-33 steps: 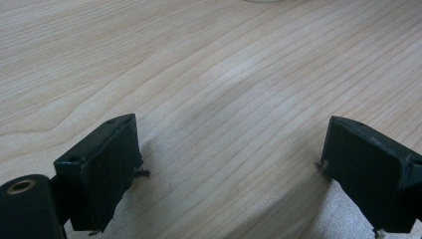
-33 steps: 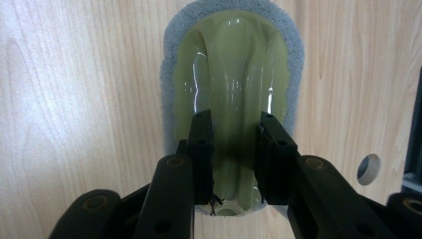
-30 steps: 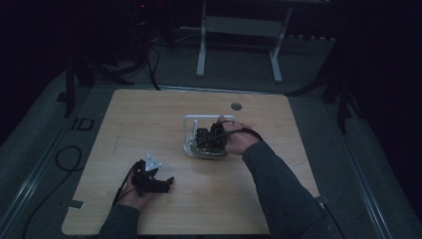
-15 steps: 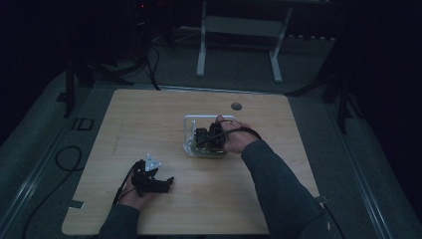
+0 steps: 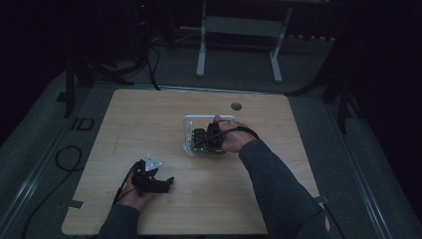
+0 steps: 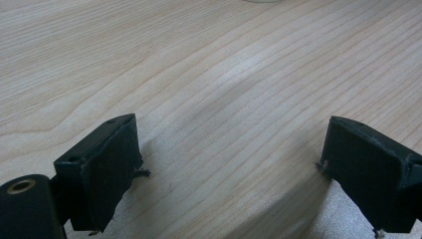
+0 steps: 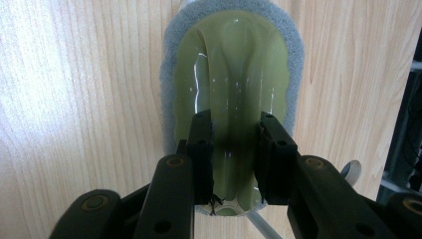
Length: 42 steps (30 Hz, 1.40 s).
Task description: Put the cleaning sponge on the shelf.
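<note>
A green scrubber with a grey sponge rim lies flat on the wood. My right gripper points down at it, one jaw on each side of its raised middle ridge, and the pads press against that ridge. From above, the right gripper sits over a clear rectangular tray in the middle of the table. My left gripper rests near the front left of the table. In its own view the left gripper stands open with bare wood between its jaws.
A round grommet hole lies behind the tray. A white metal stand rises on the floor beyond the table. A black cable loops on the floor at the left. A thin metal rod pokes out beneath the scrubber.
</note>
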Each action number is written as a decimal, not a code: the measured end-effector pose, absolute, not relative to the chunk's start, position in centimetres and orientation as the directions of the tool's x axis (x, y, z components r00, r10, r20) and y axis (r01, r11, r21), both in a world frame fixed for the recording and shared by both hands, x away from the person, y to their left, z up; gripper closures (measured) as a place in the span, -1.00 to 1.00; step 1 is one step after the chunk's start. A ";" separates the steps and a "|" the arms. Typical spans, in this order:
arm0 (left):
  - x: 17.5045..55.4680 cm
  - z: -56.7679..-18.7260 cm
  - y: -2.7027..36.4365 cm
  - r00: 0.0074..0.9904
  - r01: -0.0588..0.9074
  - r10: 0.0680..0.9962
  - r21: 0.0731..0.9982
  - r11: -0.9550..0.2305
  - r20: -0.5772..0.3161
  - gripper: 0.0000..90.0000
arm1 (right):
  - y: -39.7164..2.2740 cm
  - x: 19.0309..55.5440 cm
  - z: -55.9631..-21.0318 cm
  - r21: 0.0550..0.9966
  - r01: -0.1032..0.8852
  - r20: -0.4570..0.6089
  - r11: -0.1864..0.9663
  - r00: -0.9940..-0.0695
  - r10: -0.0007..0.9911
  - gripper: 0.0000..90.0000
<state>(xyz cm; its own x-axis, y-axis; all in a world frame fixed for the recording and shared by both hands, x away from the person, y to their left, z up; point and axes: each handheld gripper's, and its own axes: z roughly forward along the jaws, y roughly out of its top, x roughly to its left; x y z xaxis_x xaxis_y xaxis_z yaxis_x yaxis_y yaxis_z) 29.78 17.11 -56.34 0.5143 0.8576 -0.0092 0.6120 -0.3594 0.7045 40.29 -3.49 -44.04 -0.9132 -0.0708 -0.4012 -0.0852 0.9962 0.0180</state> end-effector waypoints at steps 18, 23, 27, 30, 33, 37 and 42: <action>29.8 -56.4 17.1 0.513 0.611 0.858 0.706 -0.358 -0.010 -0.81 | -2.5 40.8 -44.9 -0.008 -0.085 -0.409 0.996 -0.909 -0.081 0.59; 29.8 -56.3 17.1 0.513 0.612 0.858 0.706 -0.357 -0.011 -0.81 | -2.4 41.1 -45.3 -0.010 -0.077 -0.402 0.997 -0.913 -0.075 0.59; 29.8 -56.4 17.1 0.513 0.612 0.858 0.706 -0.358 -0.010 -0.81 | -2.4 41.2 -45.6 -0.013 -0.077 -0.400 0.997 -0.913 -0.075 0.59; 29.8 -56.4 17.1 0.513 0.612 0.858 0.705 -0.358 -0.010 -0.81 | -2.4 41.3 -45.8 -0.011 -0.074 -0.400 0.997 -0.914 -0.072 0.59; 29.8 -56.3 17.1 0.514 0.612 0.857 0.705 -0.360 -0.009 -0.81 | -2.3 41.4 -46.1 -0.016 -0.073 -0.402 0.997 -0.913 -0.073 0.59; 29.8 -56.3 17.1 0.515 0.612 0.857 0.705 -0.360 -0.009 -0.81 | -2.2 41.5 -46.3 -0.014 -0.067 -0.405 0.998 -0.912 -0.067 0.59; 29.8 -56.3 17.1 0.515 0.612 0.857 0.705 -0.360 -0.009 -0.81 | -2.1 41.5 -46.3 -0.014 -0.066 -0.411 0.998 -0.909 -0.066 0.59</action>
<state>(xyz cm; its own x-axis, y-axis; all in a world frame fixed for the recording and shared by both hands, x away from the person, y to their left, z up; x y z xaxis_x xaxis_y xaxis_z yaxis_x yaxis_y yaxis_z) 29.78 17.10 -56.35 0.5147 0.8573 -0.0091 0.6116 -0.3598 0.7046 41.52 -2.13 -46.31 -0.9093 -0.0663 -0.4108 -0.0665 0.9977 -0.0140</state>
